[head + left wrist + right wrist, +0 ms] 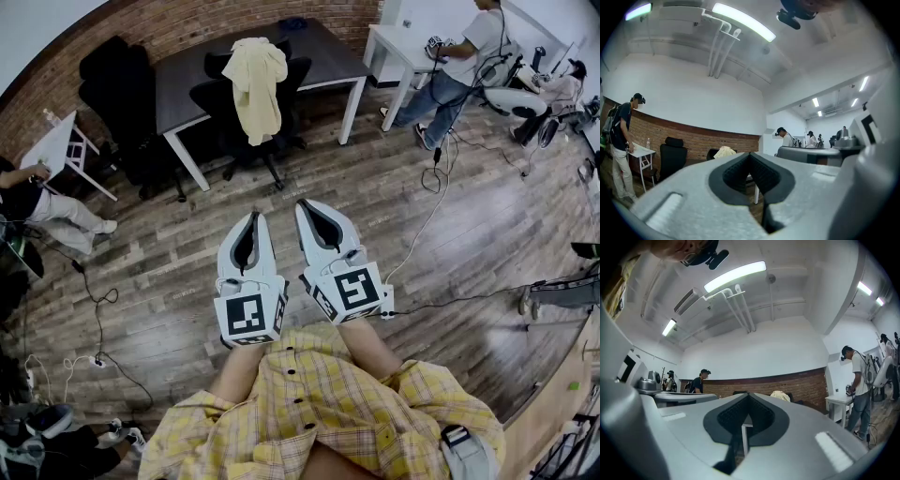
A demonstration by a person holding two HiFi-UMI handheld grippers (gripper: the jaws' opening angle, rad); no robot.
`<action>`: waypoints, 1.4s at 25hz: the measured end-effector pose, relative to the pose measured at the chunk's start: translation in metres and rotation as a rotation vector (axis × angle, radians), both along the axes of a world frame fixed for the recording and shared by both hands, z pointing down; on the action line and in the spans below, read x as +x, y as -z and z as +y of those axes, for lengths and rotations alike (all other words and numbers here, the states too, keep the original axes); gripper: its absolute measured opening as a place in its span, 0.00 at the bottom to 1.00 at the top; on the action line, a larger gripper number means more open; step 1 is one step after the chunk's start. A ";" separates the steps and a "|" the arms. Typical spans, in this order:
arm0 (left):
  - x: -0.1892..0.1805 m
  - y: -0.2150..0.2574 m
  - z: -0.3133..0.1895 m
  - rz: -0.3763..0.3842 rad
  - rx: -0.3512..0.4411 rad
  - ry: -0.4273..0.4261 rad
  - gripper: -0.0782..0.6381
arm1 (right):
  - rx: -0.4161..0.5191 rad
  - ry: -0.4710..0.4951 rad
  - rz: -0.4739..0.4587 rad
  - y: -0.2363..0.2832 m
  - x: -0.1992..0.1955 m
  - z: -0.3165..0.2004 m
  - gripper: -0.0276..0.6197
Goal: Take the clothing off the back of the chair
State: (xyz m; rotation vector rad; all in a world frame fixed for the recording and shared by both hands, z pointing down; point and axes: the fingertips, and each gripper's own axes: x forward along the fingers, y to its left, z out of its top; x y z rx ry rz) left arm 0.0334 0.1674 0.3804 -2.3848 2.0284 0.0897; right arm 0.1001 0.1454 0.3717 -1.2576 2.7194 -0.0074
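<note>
The clothing (255,84), a pale yellow garment, hangs over the back of a black office chair (214,101), draped from the top of the backrest down past the seat. The chair is pushed up to a dark desk (187,80) that stands against a brick wall (187,23). A second black chair (112,84) sits at the desk's left end.

Both grippers are held level and side by side over the wooden floor (394,216), well apart from the chair and pointing towards it. The left gripper (252,217) has its fingers (684,192) closed together with nothing between them. The right gripper (306,203) is the same, its fingers (811,427) meeting at the tips and empty.

A person (464,66) stands at a white desk (394,47) to the right, and another (47,211) sits at the left edge. Cables trail across the floor.
</note>
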 end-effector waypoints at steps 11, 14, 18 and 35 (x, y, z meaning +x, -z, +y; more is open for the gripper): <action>0.042 0.004 -0.012 -0.023 0.019 0.029 0.11 | 0.012 0.017 -0.018 0.002 0.042 -0.017 0.05; 0.049 0.005 -0.014 -0.032 0.025 0.060 0.11 | 0.018 0.042 -0.020 0.004 0.051 -0.020 0.05; 0.052 0.003 -0.014 -0.035 0.029 0.106 0.11 | 0.031 0.069 -0.025 0.006 0.057 -0.021 0.05; 0.004 -0.011 -0.090 -0.008 0.019 0.108 0.11 | -0.001 0.081 -0.014 -0.010 0.003 -0.100 0.05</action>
